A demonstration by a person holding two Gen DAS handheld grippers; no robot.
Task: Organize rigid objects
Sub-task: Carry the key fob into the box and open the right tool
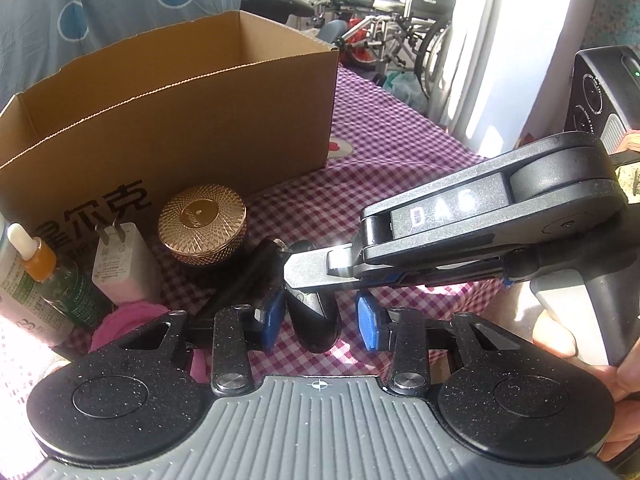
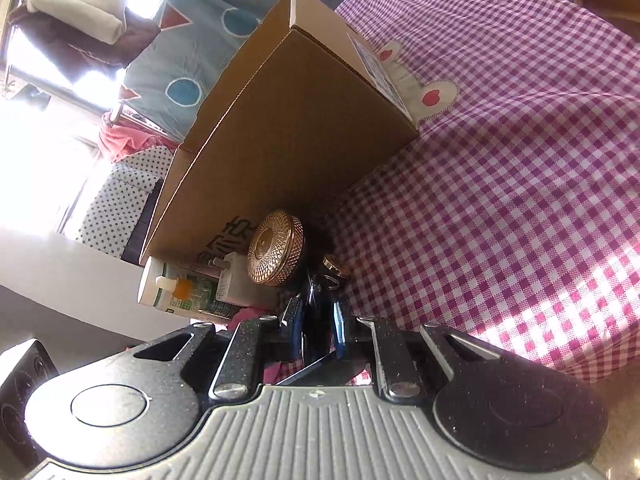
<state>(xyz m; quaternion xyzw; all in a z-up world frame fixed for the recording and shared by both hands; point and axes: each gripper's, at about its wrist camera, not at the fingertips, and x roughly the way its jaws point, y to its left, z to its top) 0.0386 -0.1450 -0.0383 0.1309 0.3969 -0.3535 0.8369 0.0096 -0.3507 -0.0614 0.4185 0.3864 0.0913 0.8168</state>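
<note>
On the far left of the left wrist view, a white tube (image 1: 12,280), a dropper bottle (image 1: 40,264) and a white charger plug (image 1: 120,268) are being seen standing close together on the checked surface (image 1: 400,152), with pink cloth (image 1: 124,320) lying just in front of them. Behind them an open cardboard box (image 1: 180,120) is standing, and a round gold-lidded jar (image 1: 202,224) is resting just before its wall.

At the centre, a dark, glossy object (image 1: 320,320) is lying between the blue pads (image 1: 368,320) of the left gripper (image 1: 320,322); a gap is showing on each side, so the jaws are being held apart and no pressing is seen. The right gripper (image 1: 296,276) is being brought in from the right, tilted downward, its tip lying over the same object. A hand (image 1: 560,332) is being seen on its grey handle at the right edge.

In the right wrist view, the right gripper (image 2: 318,320) is being held clamped on the dark object (image 2: 316,300), a grip hidden in the other view. A small gold cap (image 2: 334,264) beyond the pads and the label on the box's end wall (image 2: 380,72) are being shown only here.
</note>
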